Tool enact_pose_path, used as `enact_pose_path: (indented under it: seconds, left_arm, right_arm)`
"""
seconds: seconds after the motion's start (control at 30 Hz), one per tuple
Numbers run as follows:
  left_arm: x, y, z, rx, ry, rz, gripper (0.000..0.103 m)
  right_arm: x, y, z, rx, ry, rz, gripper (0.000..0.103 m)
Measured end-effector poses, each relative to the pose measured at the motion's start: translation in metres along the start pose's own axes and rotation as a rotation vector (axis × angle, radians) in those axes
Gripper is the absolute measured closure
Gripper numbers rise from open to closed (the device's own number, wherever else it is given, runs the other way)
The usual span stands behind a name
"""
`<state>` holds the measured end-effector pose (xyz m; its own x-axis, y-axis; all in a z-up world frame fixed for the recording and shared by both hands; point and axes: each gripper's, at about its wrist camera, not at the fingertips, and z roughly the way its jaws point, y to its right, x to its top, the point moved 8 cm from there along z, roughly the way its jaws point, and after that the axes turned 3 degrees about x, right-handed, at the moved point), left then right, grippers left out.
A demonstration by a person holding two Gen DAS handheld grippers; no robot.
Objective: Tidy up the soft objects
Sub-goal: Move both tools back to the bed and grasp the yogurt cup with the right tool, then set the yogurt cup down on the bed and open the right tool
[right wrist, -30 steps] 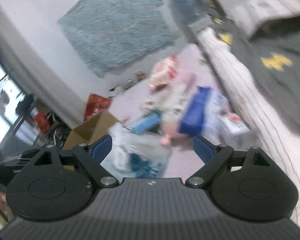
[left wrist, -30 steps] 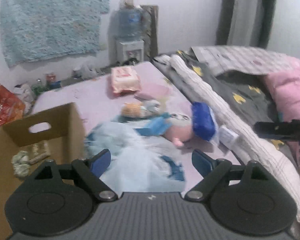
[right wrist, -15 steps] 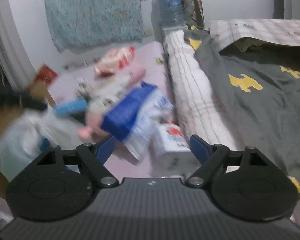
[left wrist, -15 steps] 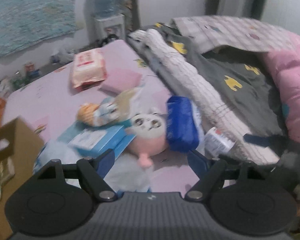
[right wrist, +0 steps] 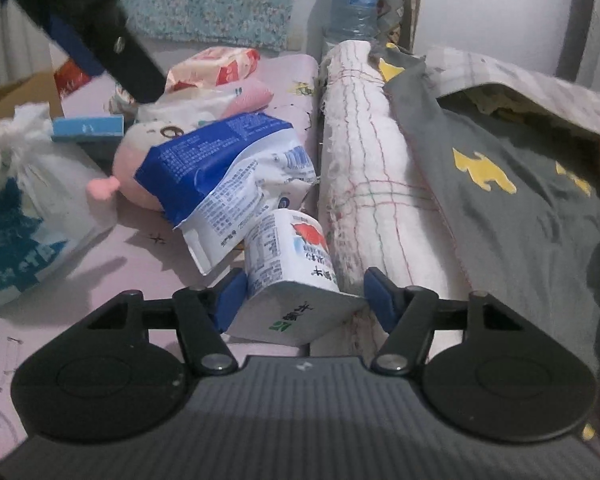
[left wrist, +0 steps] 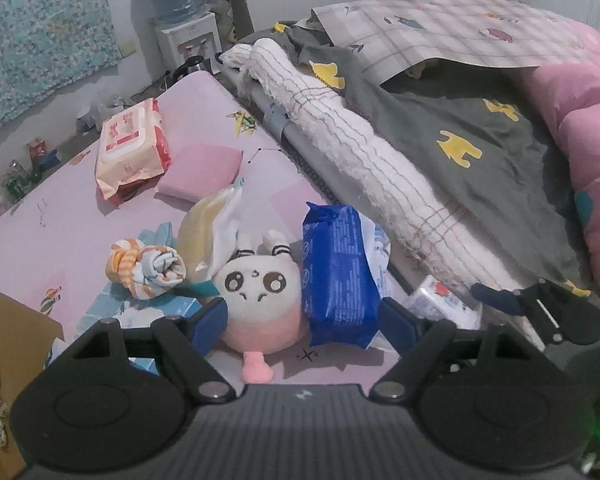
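Our left gripper (left wrist: 301, 322) hovers over the bed (left wrist: 52, 240), fingers (left wrist: 208, 324) wide apart and holding nothing; the plush (left wrist: 260, 296) and blue pack (left wrist: 337, 276) lie side by side on the bed between them. Our right gripper (right wrist: 300, 296) is closing its fingers (right wrist: 230, 298) around the white pack (right wrist: 288, 272) beside the rolled towel (right wrist: 363, 168); we cannot tell whether both pads press yet.

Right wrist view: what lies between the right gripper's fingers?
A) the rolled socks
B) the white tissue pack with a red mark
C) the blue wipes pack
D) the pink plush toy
B: the white tissue pack sits between the closing jaws of the right gripper.
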<state>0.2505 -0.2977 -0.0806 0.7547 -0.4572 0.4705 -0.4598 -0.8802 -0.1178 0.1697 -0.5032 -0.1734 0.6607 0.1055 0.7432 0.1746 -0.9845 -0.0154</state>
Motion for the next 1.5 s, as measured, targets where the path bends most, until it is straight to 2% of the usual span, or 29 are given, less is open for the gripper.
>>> enact_pose_path:
  seconds: [0.1, 0.23, 0.47, 0.63, 0.73, 0.87, 1.03, 1.13, 1.2, 1.23, 1.27, 1.3, 1.37, 1.5]
  left_arm:
    - [-0.003, 0.0, 0.002, 0.004, -0.006, 0.005, 0.02]
    - [-0.008, 0.0, 0.002, -0.009, -0.012, -0.007, 0.02]
    - [-0.034, 0.007, -0.029, -0.045, 0.039, 0.013, 0.02]
    - [-0.069, 0.013, -0.062, -0.058, 0.111, 0.039, 0.02]
    - [-0.093, 0.015, -0.073, -0.06, 0.125, 0.039, 0.02]
    - [-0.121, 0.019, -0.082, -0.045, 0.148, 0.078, 0.02]
    - [-0.145, 0.024, -0.088, 0.015, 0.19, 0.141, 0.02]
    - [-0.158, 0.026, -0.087, -0.006, 0.188, 0.152, 0.02]
    - [-0.165, 0.028, -0.085, -0.025, 0.182, 0.156, 0.02]
    - [-0.169, 0.029, -0.084, -0.031, 0.18, 0.157, 0.02]
    - [-0.171, 0.03, -0.083, -0.041, 0.179, 0.155, 0.02]
    - [-0.176, 0.032, -0.082, -0.052, 0.178, 0.153, 0.02]
    - [-0.181, 0.033, -0.079, -0.067, 0.17, 0.145, 0.021]
    - [-0.188, 0.032, -0.074, -0.063, 0.166, 0.143, 0.021]
  right_arm:
    - [-0.005, 0.001, -0.014, 0.043, -0.014, 0.063, 0.04]
    - [-0.021, -0.006, -0.036, 0.073, -0.046, 0.08, 0.04]
    - [-0.046, -0.028, -0.07, 0.153, -0.107, 0.119, 0.04]
    - [-0.061, -0.029, -0.078, 0.289, -0.152, 0.325, 0.04]
    - [-0.072, -0.022, -0.077, 0.348, -0.194, 0.462, 0.04]
    - [-0.083, -0.021, -0.079, 0.422, -0.269, 0.567, 0.039]
    - [-0.09, -0.015, -0.071, 0.486, -0.393, 0.75, 0.039]
    - [-0.089, -0.016, -0.07, 0.505, -0.427, 0.821, 0.039]
    - [-0.085, -0.017, -0.071, 0.523, -0.432, 0.862, 0.044]
    - [-0.082, -0.018, -0.072, 0.551, -0.427, 0.892, 0.052]
    - [-0.078, -0.021, -0.074, 0.589, -0.425, 0.926, 0.053]
    - [-0.074, -0.021, -0.076, 0.594, -0.419, 0.925, 0.053]
    - [-0.066, -0.023, -0.079, 0.545, -0.391, 0.874, 0.052]
    - [-0.065, -0.025, -0.083, 0.507, -0.35, 0.829, 0.051]
